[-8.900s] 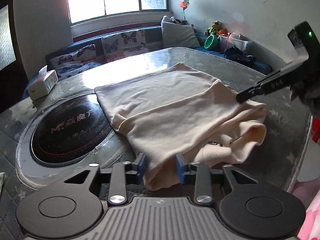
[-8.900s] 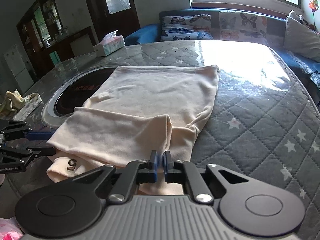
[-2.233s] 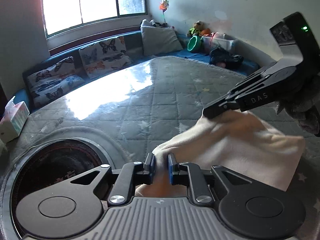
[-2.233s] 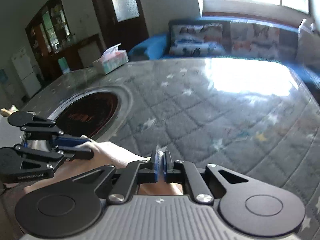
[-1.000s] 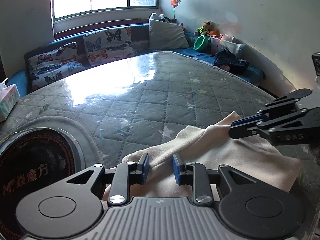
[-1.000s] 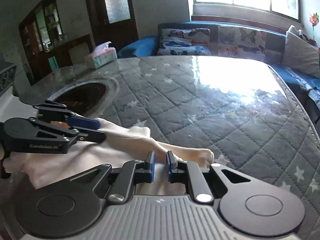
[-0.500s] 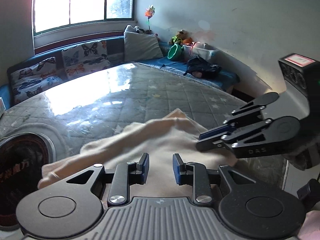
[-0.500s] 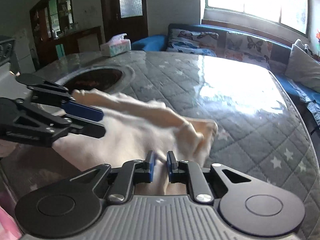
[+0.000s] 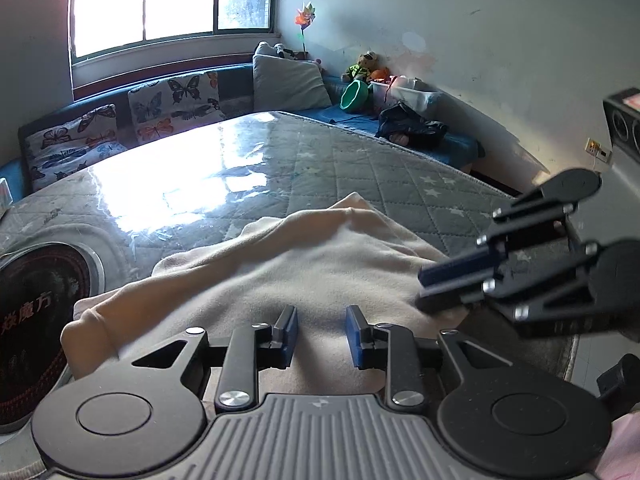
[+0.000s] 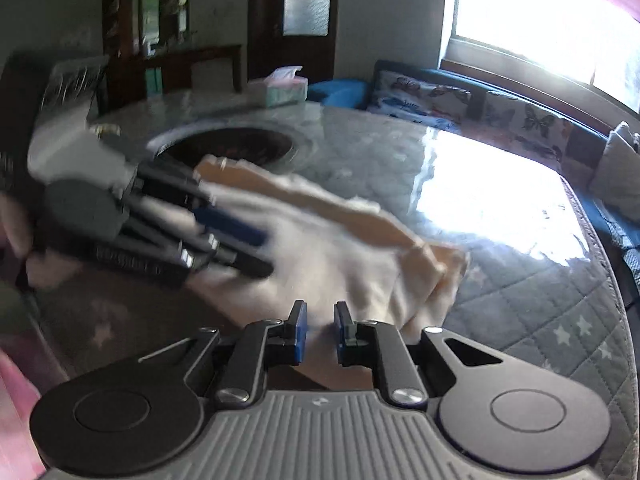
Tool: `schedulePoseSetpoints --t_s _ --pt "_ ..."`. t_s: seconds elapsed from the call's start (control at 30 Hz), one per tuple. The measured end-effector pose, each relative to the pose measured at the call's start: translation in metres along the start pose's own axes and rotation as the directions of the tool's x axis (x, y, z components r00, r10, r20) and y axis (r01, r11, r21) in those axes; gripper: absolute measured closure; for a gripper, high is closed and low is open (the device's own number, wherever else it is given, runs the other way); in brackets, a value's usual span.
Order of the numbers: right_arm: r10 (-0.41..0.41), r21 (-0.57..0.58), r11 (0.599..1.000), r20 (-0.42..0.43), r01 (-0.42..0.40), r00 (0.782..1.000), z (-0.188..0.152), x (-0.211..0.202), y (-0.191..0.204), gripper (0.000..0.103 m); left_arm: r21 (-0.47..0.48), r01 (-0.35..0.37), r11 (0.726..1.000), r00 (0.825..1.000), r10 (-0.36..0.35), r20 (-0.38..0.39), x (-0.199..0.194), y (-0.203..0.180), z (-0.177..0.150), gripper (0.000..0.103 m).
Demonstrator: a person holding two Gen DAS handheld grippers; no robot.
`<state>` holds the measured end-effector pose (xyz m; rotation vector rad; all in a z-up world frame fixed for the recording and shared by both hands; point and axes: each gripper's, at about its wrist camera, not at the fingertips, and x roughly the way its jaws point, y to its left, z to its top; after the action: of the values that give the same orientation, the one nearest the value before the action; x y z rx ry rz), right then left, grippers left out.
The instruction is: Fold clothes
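Observation:
A cream garment lies folded in a loose bundle on the grey quilted table, near its front edge. My left gripper hovers over the near part of the cloth, open, with nothing pinched between its blue pads. My right gripper reaches in from the right at the bundle's right edge. In the right wrist view, blurred by motion, the right gripper stands narrowly open above the garment. There the left gripper lies over the cloth's left part.
A black round hob is set into the table left of the garment, hob. A tissue box sits at the far rim. Butterfly cushions, a green bowl and dark clothes lie on the bench behind.
Both grippers have slid sideways over the garment, and it now spreads wider under them. The right gripper has come closer to the left one. The right wrist view has rolled and blurred.

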<state>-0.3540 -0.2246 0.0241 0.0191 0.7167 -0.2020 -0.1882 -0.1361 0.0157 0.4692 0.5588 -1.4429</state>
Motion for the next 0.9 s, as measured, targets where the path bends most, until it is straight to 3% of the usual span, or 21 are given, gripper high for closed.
schedulePoseSetpoints --t_s 0.23,0.37,0.67,0.9 --pt "-0.006 -0.051 0.999 0.023 0.007 1.000 0.006 -0.007 0.008 0.090 -0.002 -0.023 1.000 1.000 0.023 0.013 -0.005 -0.001 -0.001 0.072" --pt "0.052 -0.076 0.996 0.049 -0.048 0.997 0.015 -0.008 0.017 0.086 -0.031 -0.044 0.999 0.998 0.045 0.041 -0.025 0.003 -0.004 0.072" --pt "0.090 -0.086 0.992 -0.008 -0.090 0.996 0.009 0.009 0.023 0.085 -0.125 -0.131 0.984 0.991 0.131 -0.011 -0.054 0.029 -0.037 0.072" --pt "0.097 -0.081 0.992 -0.021 -0.098 0.995 0.009 0.009 0.022 0.084 -0.184 -0.127 0.975 0.992 0.128 -0.006 -0.065 0.048 -0.046 0.070"
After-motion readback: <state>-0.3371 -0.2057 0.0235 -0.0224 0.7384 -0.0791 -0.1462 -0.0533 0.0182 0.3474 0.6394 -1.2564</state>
